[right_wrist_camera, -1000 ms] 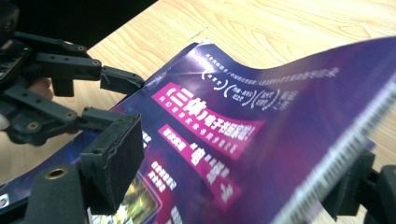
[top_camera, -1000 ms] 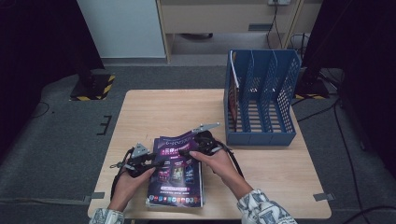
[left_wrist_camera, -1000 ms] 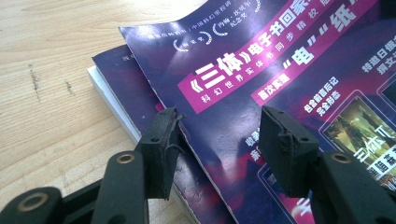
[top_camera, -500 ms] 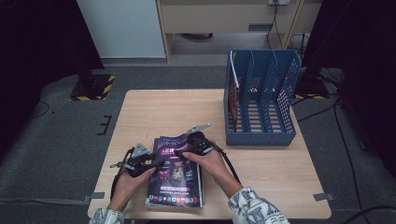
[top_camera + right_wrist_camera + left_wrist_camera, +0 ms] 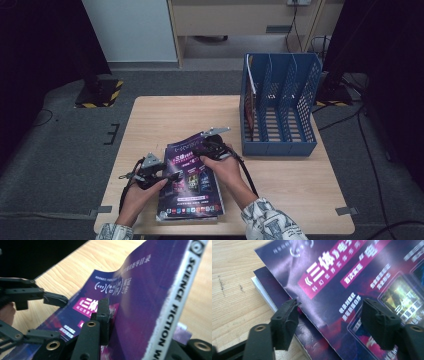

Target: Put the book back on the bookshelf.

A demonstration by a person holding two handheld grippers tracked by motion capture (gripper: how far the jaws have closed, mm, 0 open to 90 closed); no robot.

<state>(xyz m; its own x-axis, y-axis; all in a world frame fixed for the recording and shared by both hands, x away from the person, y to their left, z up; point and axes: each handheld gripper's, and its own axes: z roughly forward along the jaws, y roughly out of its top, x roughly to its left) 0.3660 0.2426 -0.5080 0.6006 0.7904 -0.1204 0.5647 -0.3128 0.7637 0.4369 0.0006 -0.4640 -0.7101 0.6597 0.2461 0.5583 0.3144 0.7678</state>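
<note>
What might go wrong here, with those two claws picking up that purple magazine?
The right gripper has just been closing on the top magazine near its spine, so the floppy cover may sag, bend or slip as it rises. The left gripper has just been opening, its jaws apart over the cover's edge, giving little support. The magazine below might drag along.

Table (image 5: 280, 200) evenly lit from above, surroundings dark; soft glare on magazine (image 5: 342, 277); near jaws blurred, shadows faint
</note>
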